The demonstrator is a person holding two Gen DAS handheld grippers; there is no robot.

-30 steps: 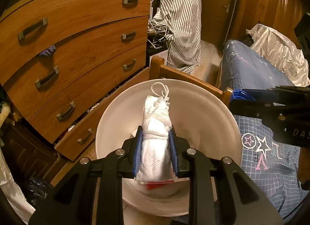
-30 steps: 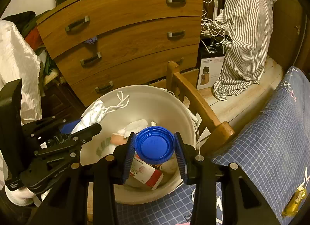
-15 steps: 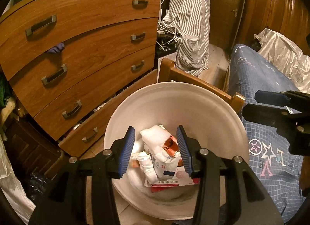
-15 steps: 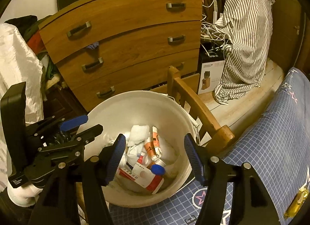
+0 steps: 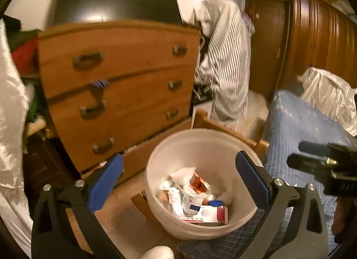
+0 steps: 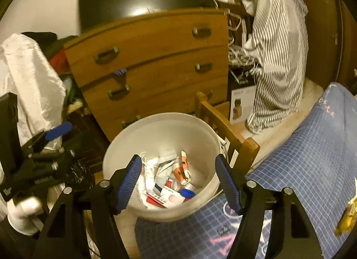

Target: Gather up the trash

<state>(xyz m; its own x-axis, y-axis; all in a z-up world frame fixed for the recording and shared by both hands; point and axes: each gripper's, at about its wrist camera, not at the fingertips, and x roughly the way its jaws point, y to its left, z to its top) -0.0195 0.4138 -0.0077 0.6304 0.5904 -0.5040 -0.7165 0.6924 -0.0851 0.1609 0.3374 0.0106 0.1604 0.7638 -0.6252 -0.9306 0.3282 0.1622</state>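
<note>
Both grippers are hovering over the white bucket (image 6: 160, 125), the left gripper (image 5: 178, 183) and the right gripper (image 6: 178, 183) gaping wide and carrying nothing. The trash (image 6: 169, 183) is lying at the bucket's bottom, toward 6 o'clock. Judging by this, 1 drop is finishing; next comes seeking another piece, perhaps the yellow wrapper (image 6: 347, 216) at 4 o'clock.

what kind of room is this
Most likely a cluttered bedroom: a wooden chest of drawers, a bed under a blue grid-pattern cover, and a striped shirt hanging nearby, with a white trash bucket beside the bed.
</note>
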